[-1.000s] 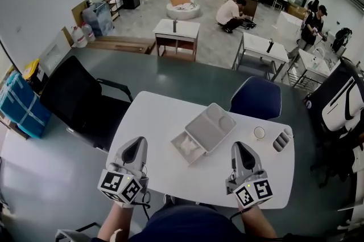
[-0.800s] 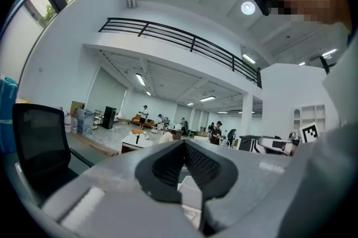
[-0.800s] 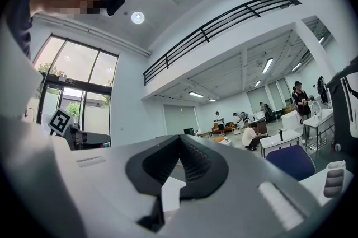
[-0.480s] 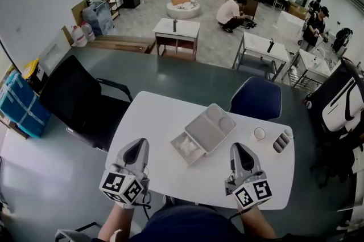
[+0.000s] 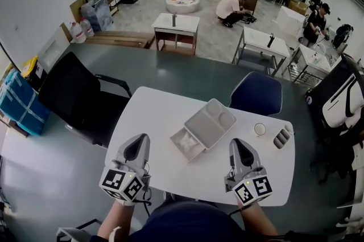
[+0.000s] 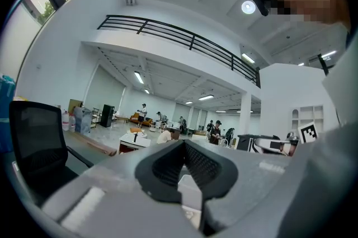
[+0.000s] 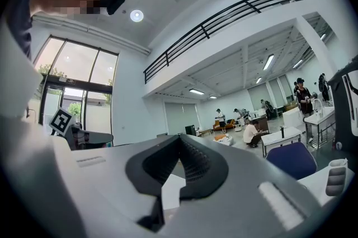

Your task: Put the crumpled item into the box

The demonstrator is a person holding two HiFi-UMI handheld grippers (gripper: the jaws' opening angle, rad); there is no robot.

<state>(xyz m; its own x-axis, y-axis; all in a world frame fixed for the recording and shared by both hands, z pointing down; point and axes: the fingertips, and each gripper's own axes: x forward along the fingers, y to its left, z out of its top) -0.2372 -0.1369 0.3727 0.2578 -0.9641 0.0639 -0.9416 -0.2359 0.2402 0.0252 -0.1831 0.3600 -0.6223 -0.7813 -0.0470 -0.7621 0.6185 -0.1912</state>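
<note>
A shallow white box (image 5: 177,136) lies in the middle of the white table (image 5: 148,115). Its pale grey lid (image 5: 209,123) rests askew over the far end. A crumpled white item (image 5: 189,144) lies inside the box's uncovered near end. My left gripper (image 5: 136,147) hovers at the table's front left, its jaws shut with nothing between them. My right gripper (image 5: 235,148) is level with it at the front right, likewise shut and empty. Both point away from me, one on each side of the box. Each gripper view shows its jaws (image 6: 182,175) (image 7: 180,167) closed together, aimed up into the room.
A small round cup (image 5: 260,129) and a grey ribbed holder (image 5: 281,138) stand at the table's right end. A blue chair (image 5: 256,94) is behind the table and a black chair (image 5: 74,101) to its left. People work at desks far behind.
The head view has shifted slightly. Both grippers keep nearly the same places, still shut, and the box with the crumpled item has not moved.
</note>
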